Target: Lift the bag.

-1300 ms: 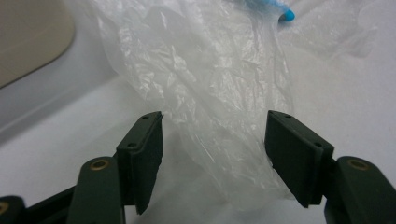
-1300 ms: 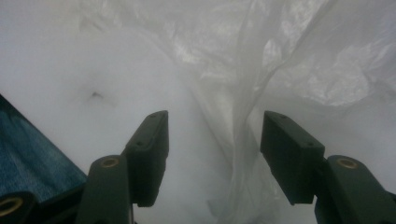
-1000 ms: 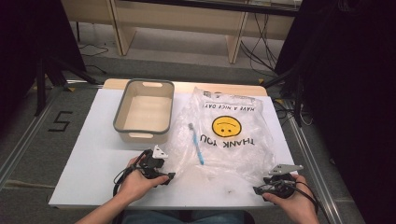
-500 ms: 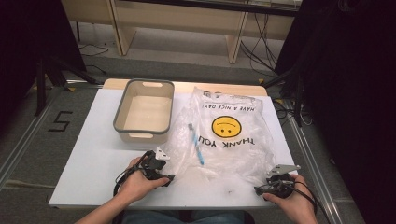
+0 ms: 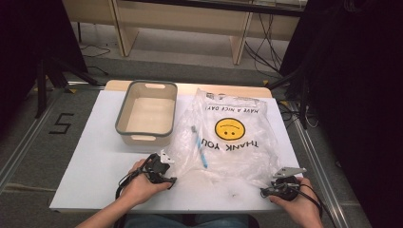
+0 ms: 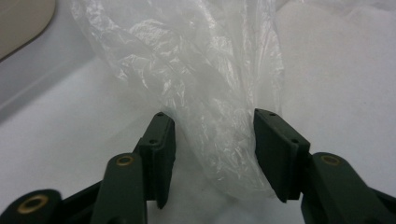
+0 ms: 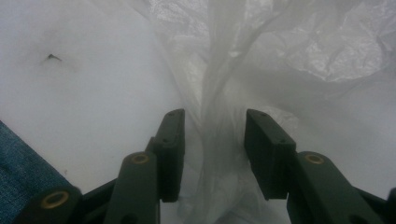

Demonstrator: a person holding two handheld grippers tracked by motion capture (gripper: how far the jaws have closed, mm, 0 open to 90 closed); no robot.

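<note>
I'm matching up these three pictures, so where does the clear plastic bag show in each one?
High view: plastic bag right of the tub.
Left gripper view: bag handle between the jaws.
Right gripper view: bag handle between the jaws.
Shared landmark: the white table.

a grey-rimmed beige bin [image 5: 147, 114] sits on the white desk [image 5: 90, 164] near its far left corner, with a black number five [image 5: 62, 123] on the floor [image 5: 28, 142] beyond the left edge.

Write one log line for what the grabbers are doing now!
left gripper: closing, bag handle between jaws | right gripper: closing, handle between jaws | plastic bag: flat on table
</note>
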